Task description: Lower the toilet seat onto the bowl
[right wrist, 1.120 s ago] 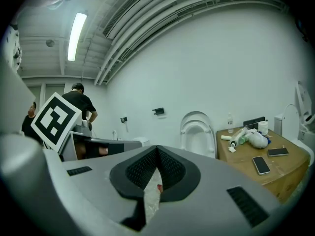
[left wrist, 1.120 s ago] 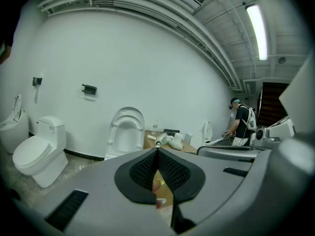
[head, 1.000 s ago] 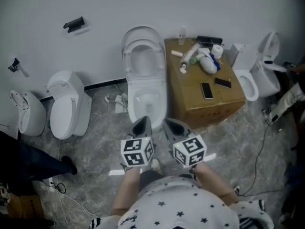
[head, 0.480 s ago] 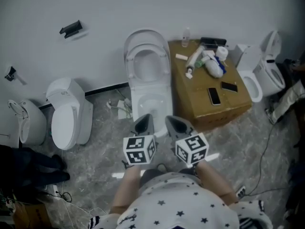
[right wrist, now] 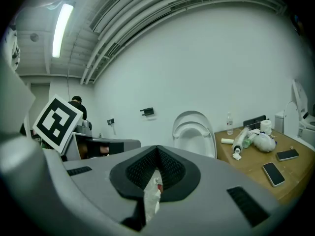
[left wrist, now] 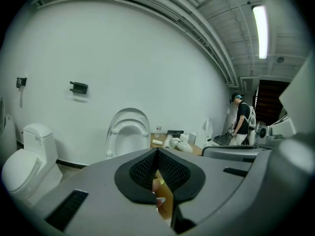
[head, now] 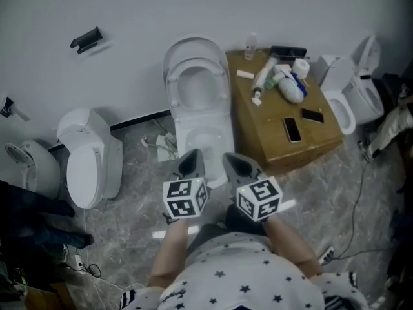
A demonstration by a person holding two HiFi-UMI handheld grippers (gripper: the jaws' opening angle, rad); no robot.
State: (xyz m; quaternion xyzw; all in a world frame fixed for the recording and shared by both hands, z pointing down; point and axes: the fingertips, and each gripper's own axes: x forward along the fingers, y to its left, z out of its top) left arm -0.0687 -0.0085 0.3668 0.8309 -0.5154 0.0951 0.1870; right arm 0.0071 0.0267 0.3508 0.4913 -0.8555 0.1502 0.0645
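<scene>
Left gripper (head: 192, 161): jaws together, nothing between the pads, as its own view confirms. Right gripper (head: 235, 164): jaws likewise closed and empty. We hold the two side by side, low in the head view, both pointing toward the bowl (head: 201, 141). In that view their tips overlap the bowl's front edge. The gripper views put the toilet some way ahead, so we record no contact.

Seat (head: 197, 61): raised, upright against the lid (head: 193, 44), which leans on the white wall (head: 193, 5). The bowl lies open below it. Both gripper views show the seat ahead, well apart from the jaws.

Just beside the bowl, on its right: a cardboard box (head: 274, 144). On top we note two phones (head: 292, 129), a clear bottle (head: 250, 46) at the back edge, and a heap of tubes and white items (head: 284, 82) that we cannot identify further.

Left of the bowl, on the grey floor (head: 129, 218): left toilet (head: 87, 157), lid down. Far-left toilet (head: 26, 163) is partly cut off. Right toilet (head: 352, 99) stands beyond the box. A black bracket (head: 86, 39) sits on the wall, upper left.
</scene>
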